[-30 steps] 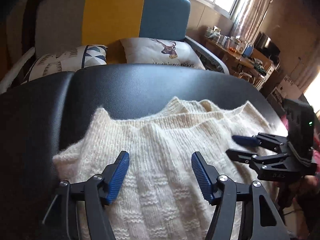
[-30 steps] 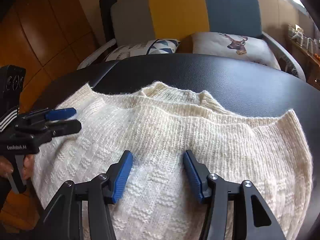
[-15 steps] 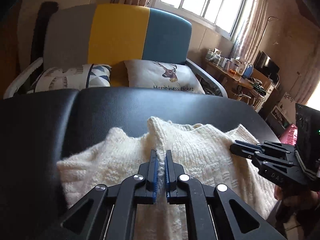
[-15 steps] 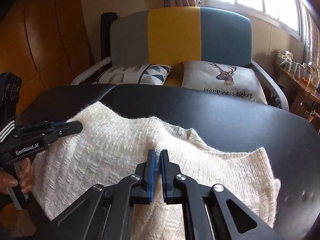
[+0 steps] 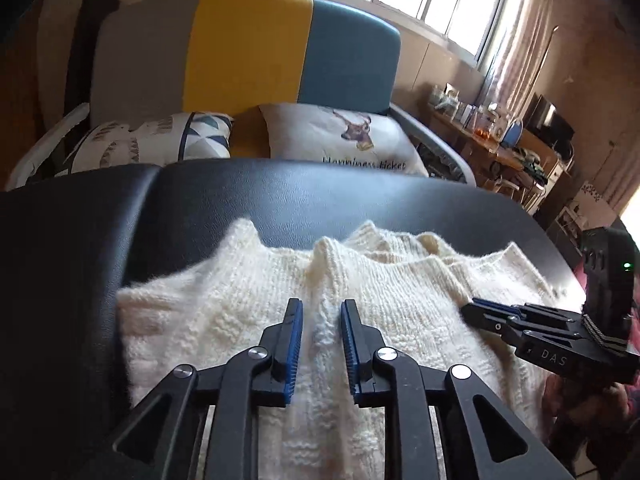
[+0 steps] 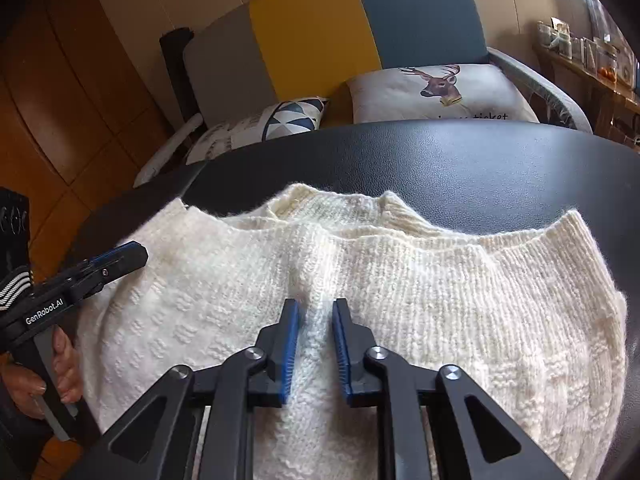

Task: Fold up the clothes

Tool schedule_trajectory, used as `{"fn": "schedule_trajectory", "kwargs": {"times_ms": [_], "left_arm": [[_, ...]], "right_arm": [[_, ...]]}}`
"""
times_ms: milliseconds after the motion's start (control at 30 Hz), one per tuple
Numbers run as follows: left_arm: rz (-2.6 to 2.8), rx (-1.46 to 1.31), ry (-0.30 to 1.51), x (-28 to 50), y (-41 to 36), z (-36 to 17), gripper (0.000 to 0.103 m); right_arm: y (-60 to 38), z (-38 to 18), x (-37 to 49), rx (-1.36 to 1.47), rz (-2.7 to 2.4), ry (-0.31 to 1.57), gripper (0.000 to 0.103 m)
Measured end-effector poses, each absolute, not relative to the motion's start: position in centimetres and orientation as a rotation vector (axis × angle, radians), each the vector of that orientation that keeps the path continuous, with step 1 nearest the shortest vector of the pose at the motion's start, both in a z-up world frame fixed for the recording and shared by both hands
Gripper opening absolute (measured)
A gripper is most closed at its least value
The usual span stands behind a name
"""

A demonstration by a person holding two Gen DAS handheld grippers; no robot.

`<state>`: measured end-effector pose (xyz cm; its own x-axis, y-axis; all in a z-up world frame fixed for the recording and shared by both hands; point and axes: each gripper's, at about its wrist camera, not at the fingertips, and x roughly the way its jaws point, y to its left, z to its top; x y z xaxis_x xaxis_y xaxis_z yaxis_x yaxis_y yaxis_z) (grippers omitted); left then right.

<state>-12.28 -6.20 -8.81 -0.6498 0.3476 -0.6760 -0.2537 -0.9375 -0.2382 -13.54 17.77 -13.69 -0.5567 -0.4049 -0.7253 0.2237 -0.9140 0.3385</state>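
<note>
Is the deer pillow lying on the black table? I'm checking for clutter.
No, the deer pillow sits on the sofa behind the table.

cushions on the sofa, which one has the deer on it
The white cushion on the right, in front of the blue part of the sofa back; the other cushion has triangle patterns instead.

The cream chunky-knit wool sweater looks fuzzy and rough, ribbed toward the far edge of the black padded leather-look table, whose grained surface has a soft sheen. The left gripper and right gripper are matt black plastic with ridged blue rubbery pads and shiny metal screws.
</note>
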Motion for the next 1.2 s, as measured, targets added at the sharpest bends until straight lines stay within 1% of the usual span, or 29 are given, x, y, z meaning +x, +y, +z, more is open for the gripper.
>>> {"fn": "schedule_trajectory", "kwargs": {"times_ms": [33, 133, 233, 367, 467, 500, 533, 567, 600, 633, 667, 700, 733, 767, 833, 900, 933, 967, 1033, 1067, 1133, 1200], "left_arm": [[2.608, -1.075, -0.176, -12.2, -7.0, -8.3, 0.034], [2.69, -1.094, -0.149, -12.7, -9.1, -8.1, 0.035], [2.686, -1.175, -0.144, -13.7, -10.4, -8.8, 0.035], [2.666, -1.16, 0.026, -14.0, -8.9, -9.1, 0.035], [2.597, -1.153, 0.131, -14.3, -7.3, -9.4, 0.038], [2.606, -1.17, 0.139, -14.4, -7.5, -9.8, 0.036], [2.62, -1.189, 0.142, -14.5, -7.7, -10.2, 0.019], [2.634, -1.208, 0.146, -14.5, -7.9, -10.6, 0.007], [2.648, -1.227, 0.15, -14.6, -8.0, -11.0, 0.007], [2.68, -1.242, 0.087, -14.7, -9.1, -11.2, 0.007], [2.693, -1.277, -0.035, -14.7, -10.6, -11.8, 0.007], [2.674, -1.311, -0.183, -14.9, -12.1, -12.5, 0.008], [2.645, -1.315, -0.292, -14.8, -13.1, -12.8, 0.008], [2.628, -1.301, -0.357, -14.6, -13.6, -12.8, 0.01], [2.609, -1.295, -0.387, -14.1, -13.7, -12.5, 0.012], [2.607, -1.274, -0.418, -13.1, -14.3, -11.8, 0.016], [2.606, -1.263, -0.434, -12.6, -14.5, -11.4, 0.023], [2.613, -1.251, -0.457, -11.8, -15.1, -11.1, 0.031], [2.62, -1.229, -0.504, -10.0, -16.6, -10.6, 0.04], [2.592, -1.227, -0.522, -8.9, -17.2, -10.7, 0.043], [2.53, -1.227, -0.557, -6.6, -18.2, -10.8, 0.043], [2.475, -1.243, -0.551, -4.3, -18.7, -11.4, 0.043]], "right_arm": [[17.6, -13.2, -13.3, 1.212, -2.482, -0.284, 0.02], [17.0, -12.2, -12.9, 1.174, -2.499, -0.232, 0.02], [16.5, -12.3, -13.1, 1.19, -2.506, -0.187, 0.02], [15.9, -12.5, -13.3, 1.217, -2.513, -0.128, 0.02], [15.6, -12.9, -13.6, 1.247, -2.521, -0.087, 0.02], [15.6, -13.3, -13.9, 1.273, -2.524, -0.077, 0.02], [15.7, -13.8, -14.1, 1.303, -2.527, -0.066, 0.02], [15.9, -14.3, -14.2, 1.319, -2.53, -0.057, 0.02], [16.1, -14.6, -14.2, 1.31, -2.541, -0.062, 0.02], [16.4, -14.9, -14.1, 1.292, -2.556, -0.073, 0.02], [16.6, -15.1, -14.0, 1.279, -2.565, -0.1, 0.02], [16.7, -15.1, -13.9, 1.272, -2.569, -0.105, 0.02], [16.6, -15.1, -13.8, 1.268, -2.571, -0.095, 0.02], [16.5, -15.0, -13.8, 1.264, -2.573, -0.084, 0.02], [16.9, -14.6, -13.5, 1.26, -2.551, -0.118, 0.02], [17.3, -14.1, -13.2, 1.257, -2.523, -0.162, 0.022], [17.8, -13.8, -12.7, 1.251, -2.511, -0.182, 0.022], [18.3, -13.6, -12.0, 1.242, -2.5, -0.201, 0.022], [19.3, -13.1, -10.7, 1.224, -2.477, -0.239, 0.022], [19.8, -12.8, -10.0, 1.215, -2.466, -0.258, 0.022], [20.8, -12.5, -8.6, 1.21, -2.44, -0.283, 0.022], [21.6, -12.8, -7.2, 1.226, -2.413, -0.284, 0.022]]}}
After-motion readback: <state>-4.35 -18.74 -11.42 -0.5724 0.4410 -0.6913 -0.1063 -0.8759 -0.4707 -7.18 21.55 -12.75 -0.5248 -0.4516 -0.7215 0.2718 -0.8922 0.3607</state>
